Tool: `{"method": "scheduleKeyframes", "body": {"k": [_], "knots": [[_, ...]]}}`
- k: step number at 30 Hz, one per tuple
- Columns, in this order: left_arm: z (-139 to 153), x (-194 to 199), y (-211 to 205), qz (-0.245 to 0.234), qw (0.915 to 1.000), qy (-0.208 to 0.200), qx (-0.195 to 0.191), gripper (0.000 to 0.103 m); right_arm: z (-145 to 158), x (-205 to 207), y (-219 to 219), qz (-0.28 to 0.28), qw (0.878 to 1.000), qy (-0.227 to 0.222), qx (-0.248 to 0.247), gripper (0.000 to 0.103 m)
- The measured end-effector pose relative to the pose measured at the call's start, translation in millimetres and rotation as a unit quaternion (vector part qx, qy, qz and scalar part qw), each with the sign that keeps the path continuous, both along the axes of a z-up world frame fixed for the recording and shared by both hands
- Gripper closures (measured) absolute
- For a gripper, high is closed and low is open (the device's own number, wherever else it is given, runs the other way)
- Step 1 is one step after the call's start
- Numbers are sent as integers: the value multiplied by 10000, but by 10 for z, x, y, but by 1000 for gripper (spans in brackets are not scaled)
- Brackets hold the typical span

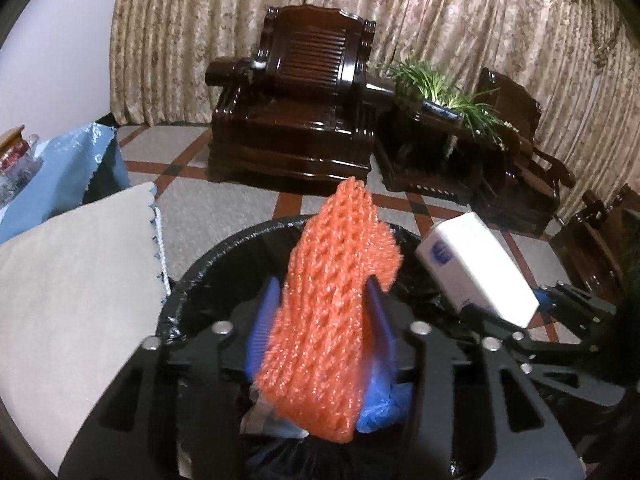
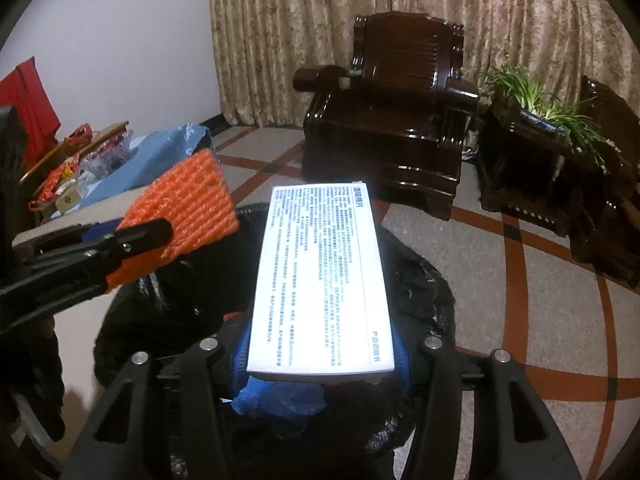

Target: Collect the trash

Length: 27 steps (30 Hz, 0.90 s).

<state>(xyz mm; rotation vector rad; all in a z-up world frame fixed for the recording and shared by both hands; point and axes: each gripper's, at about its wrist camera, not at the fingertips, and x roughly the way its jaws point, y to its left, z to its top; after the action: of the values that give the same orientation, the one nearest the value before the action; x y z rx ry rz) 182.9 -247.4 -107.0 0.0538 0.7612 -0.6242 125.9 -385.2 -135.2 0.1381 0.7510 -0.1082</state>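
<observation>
Jaws of the left gripper (image 1: 326,300) were clamped on an orange foam net (image 1: 332,300), which stood upright between the blue pads (image 1: 262,320); those of the right gripper (image 2: 320,344) pinched a white printed box (image 2: 320,280) (small blue text on its upper face); both pieces hung over the black-lined trash bin (image 1: 224,256), with crumpled blue plastic (image 2: 280,400) lying inside; the box sat just right of the net; a dark wooden armchair (image 1: 296,92) stood far across the tiled floor (image 1: 224,208).
</observation>
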Motion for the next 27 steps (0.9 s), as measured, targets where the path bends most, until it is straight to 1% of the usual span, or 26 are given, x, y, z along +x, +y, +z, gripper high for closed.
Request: {"method": "scheduleKeyframes", "body": {"k": [1, 2, 3, 4, 6, 7, 8, 9, 13, 17, 22, 24, 27], "knots": [[-10, 17, 3, 16, 10000, 2, 16, 49, -26, 4, -3, -33, 10000, 11, -48, 35], [-17, 24, 29, 22, 10000, -12, -3, 42, -38, 19, -26, -46, 10000, 16, -61, 31], [-15, 30, 49, 34, 10000, -18, -12, 33, -48, 19, -43, -53, 10000, 19, -55, 30], [-13, 33, 75, 58, 10000, -34, -16, 30, -53, 11, -53, -62, 10000, 15, -42, 28], [4, 37, 108, 76, 10000, -43, -18, 25, -46, -19, -65, -107, 9999, -17, -36, 16], [21, 38, 108, 85, 10000, -42, -22, 22, -37, -45, -63, -114, 9999, -37, -30, 14], [42, 29, 142, 111, 9999, -57, -51, 17, -30, -56, -63, -116, 9999, -43, -25, 9], [69, 30, 151, 117, 9999, -73, -75, 17, -24, -75, -60, -129, 9999, -50, -22, 6], [215, -54, 298, 215, 9994, -216, -144, 13, 52, -153, -29, -115, 9999, -64, 62, 6], [402, -187, 502, 436, 9984, -343, -130, 8, 237, -277, 49, -26, 9996, -239, 153, 6], [611, -434, 760, 829, 9950, -548, 34, 6, 500, -419, 228, 116, 9985, -456, 274, 6], [698, -554, 886, 905, 9941, -600, 6, 6, 614, -475, 328, 210, 9979, -556, 271, 6], [794, -672, 1067, 1022, 9932, -556, -44, 6, 763, -532, 462, 307, 9971, -646, 264, 6]]}}
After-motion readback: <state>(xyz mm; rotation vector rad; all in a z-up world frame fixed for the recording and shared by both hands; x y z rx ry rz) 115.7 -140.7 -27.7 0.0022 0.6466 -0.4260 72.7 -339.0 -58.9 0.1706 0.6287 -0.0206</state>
